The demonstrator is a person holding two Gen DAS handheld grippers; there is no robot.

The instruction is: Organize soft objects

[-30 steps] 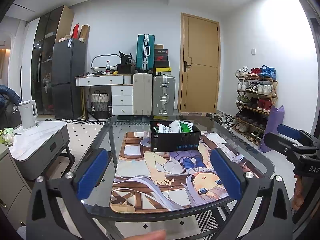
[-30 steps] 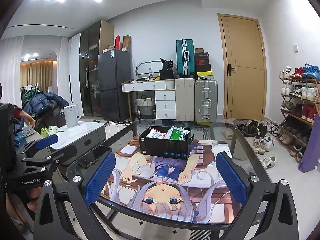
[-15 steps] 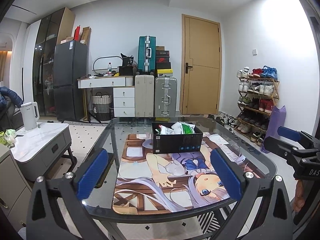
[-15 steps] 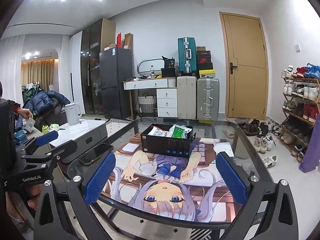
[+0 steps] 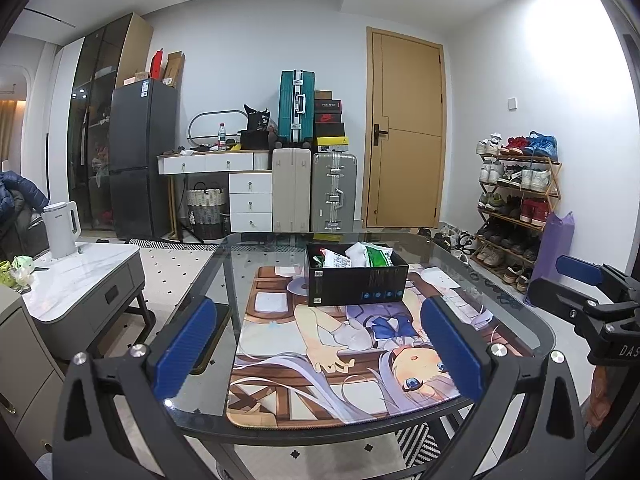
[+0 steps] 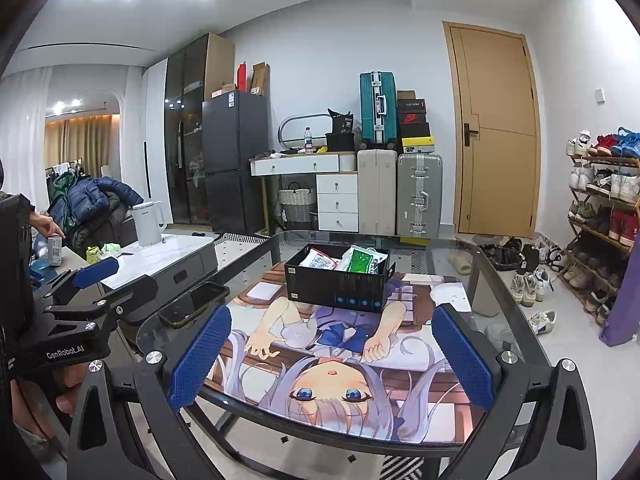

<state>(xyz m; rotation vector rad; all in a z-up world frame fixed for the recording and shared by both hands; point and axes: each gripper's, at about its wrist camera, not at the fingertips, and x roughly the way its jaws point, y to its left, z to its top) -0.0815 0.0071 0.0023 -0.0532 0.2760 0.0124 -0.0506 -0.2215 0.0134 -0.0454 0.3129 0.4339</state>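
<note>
Gaping wide, empty: left hand-held gripper (image 5: 318, 350), right hand-held gripper (image 6: 330, 354).

A black box (image 5: 357, 285) sits at the far middle of the printed mat (image 5: 340, 344), open at the top, its long side facing near. Soft packets stick up out of it: a white printed one (image 6: 319, 258) on the left, a green-and-white one (image 6: 362, 260) leaning beside it on the right, touching.

Left claw (image 5: 318, 354): black frame, ribbed blue pads (image 5: 186, 347), silver screws, white "GenRobot.AI" lettering on its side. Right claw (image 6: 330, 356): same build, "DAS" lettering; bare skin beneath.
</note>
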